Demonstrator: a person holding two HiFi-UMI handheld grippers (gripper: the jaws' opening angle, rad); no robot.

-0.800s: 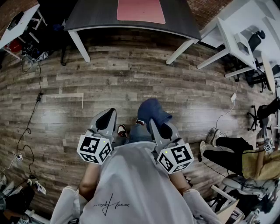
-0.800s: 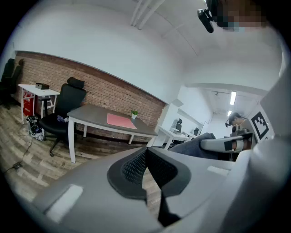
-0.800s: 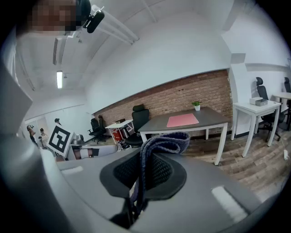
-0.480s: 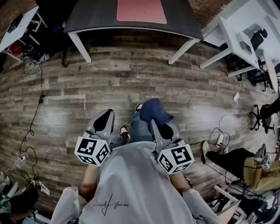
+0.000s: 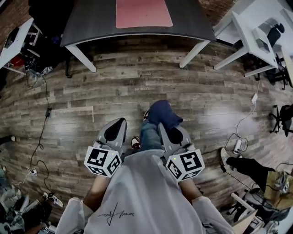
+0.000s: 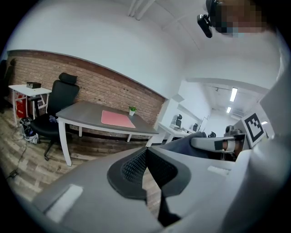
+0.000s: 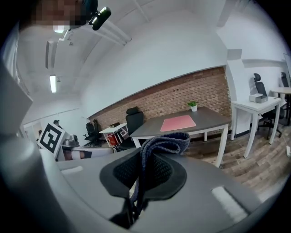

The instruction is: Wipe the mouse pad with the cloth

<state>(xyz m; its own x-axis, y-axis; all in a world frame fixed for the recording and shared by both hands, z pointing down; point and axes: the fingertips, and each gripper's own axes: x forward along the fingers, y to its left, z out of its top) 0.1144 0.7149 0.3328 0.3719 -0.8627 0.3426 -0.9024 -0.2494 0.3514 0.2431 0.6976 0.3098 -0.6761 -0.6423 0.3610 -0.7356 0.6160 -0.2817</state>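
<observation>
Right gripper [image 7: 144, 170] was clamped on the blue cloth [image 5: 162, 116], mid-frame in the head view. Left gripper [image 6: 144, 166] was closed, empty. Pink mouse pad [image 5: 143, 13] lay on the desk [image 5: 91, 23], top centre, well apart.

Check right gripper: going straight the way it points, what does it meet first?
Probably the grey table, near its front edge by the pink mouse pad. The right gripper, shut on the blue cloth, aims there; only open wood floor shows between. Depth is unclear.
</observation>
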